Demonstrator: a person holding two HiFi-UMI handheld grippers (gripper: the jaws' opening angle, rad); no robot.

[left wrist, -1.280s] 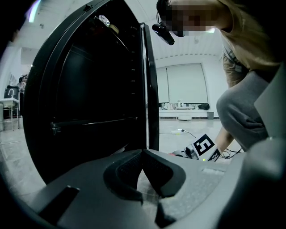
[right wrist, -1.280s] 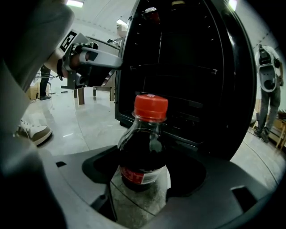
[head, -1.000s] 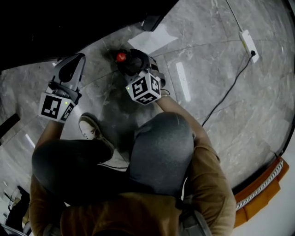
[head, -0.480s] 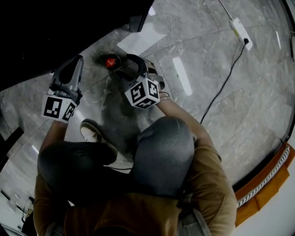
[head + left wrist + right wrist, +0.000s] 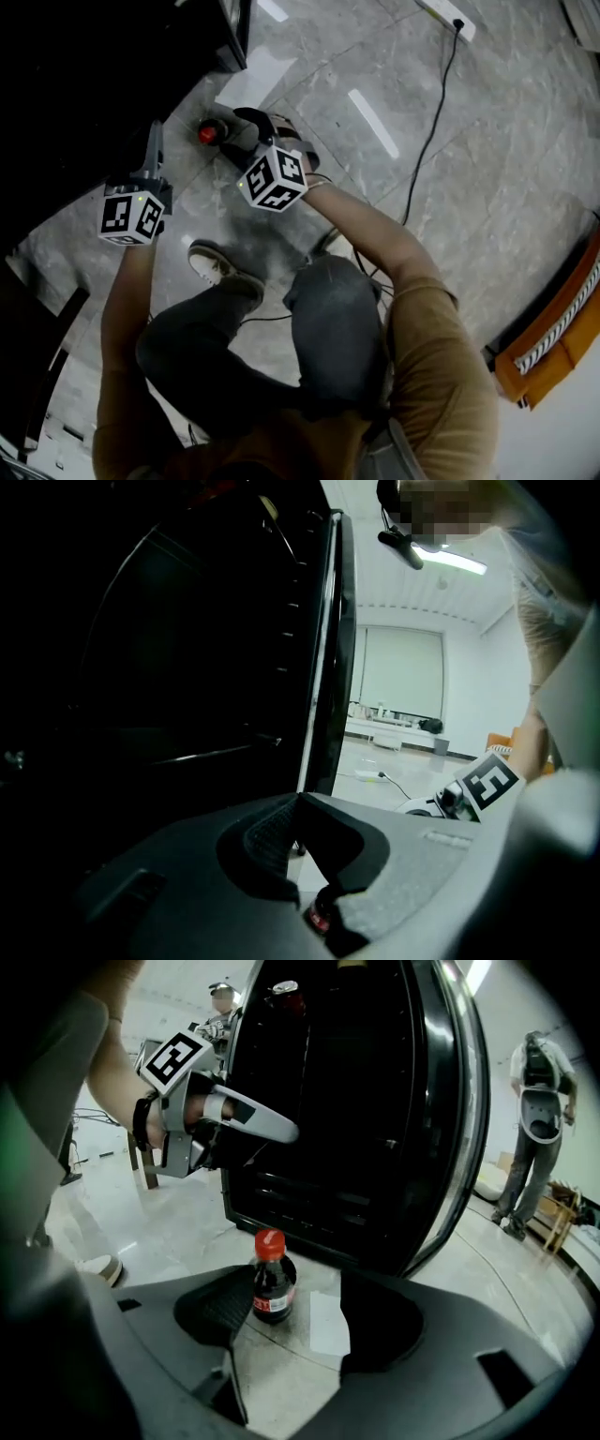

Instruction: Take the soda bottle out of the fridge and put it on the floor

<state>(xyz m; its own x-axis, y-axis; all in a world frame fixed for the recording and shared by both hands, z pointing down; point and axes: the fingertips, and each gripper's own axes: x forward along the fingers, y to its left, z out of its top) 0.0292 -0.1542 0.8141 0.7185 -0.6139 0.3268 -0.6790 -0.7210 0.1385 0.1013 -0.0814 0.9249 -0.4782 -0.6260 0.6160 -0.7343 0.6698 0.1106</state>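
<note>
Logged bottle [image 5: 272,1283] upright on floor [image 5: 450,187], red cap on, just in front of fridge [image 5: 356,1101], beside a paper sheet [image 5: 328,1324]. Judged task all but done: out of fridge, set down, standing free. Found right gripper [image 5: 298,1314] with jaws spread wide, bottle between them close to the left pad, contact not resolvable, nothing clamped. Found left gripper [image 5: 151,141] with tips drawn together on nothing, raised beside fridge edge. Left to do, probably: back right gripper off without tipping bottle. Seen only from right gripper view: label, gap round bottle, second person [image 5: 534,1138] beyond door. Seen only from head view: cable [image 5: 427,141], crouched legs, both grippers at once. From left gripper view: dark fridge interior, no bottle
</note>
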